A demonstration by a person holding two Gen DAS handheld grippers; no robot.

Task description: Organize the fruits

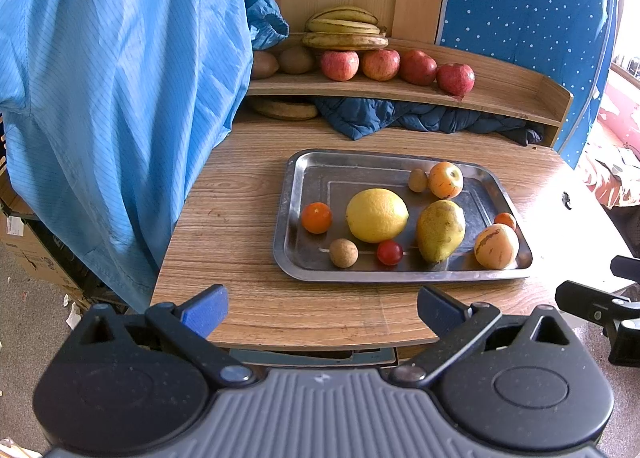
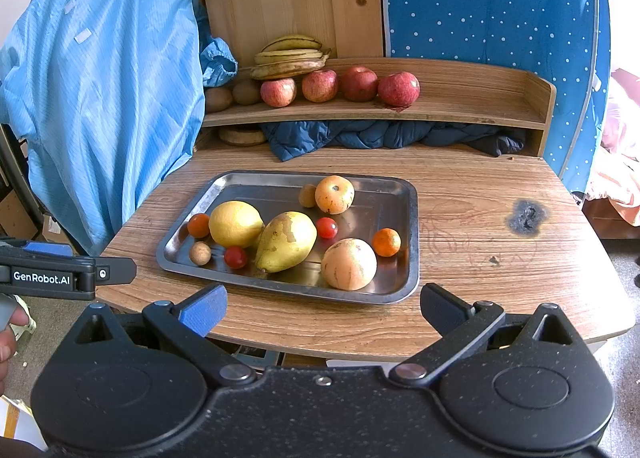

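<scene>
A steel tray (image 1: 316, 276) (image 2: 412, 217) lies on the wooden table and holds a lemon (image 1: 377, 215) (image 2: 235, 224), a yellow-green pear (image 1: 440, 230) (image 2: 286, 241), a striped melon-like fruit (image 1: 496, 246) (image 2: 349, 264), an orange persimmon (image 1: 445, 179) (image 2: 334, 194), small oranges, cherry tomatoes and small brown fruits. My left gripper (image 1: 322, 310) hangs open over the table's near edge, short of the tray. My right gripper (image 2: 322, 308) is open too, just in front of the tray's near rim. Neither holds anything.
A curved wooden shelf (image 1: 520, 97) (image 2: 480, 113) at the back carries red apples (image 1: 380, 64) (image 2: 320, 85), bananas (image 1: 344, 31) (image 2: 290, 57) and kiwis. A dark blue cloth (image 1: 420, 117) is stuffed beneath it. A light blue garment (image 1: 120, 97) hangs at the left. A burn mark (image 2: 527, 216) is right of the tray.
</scene>
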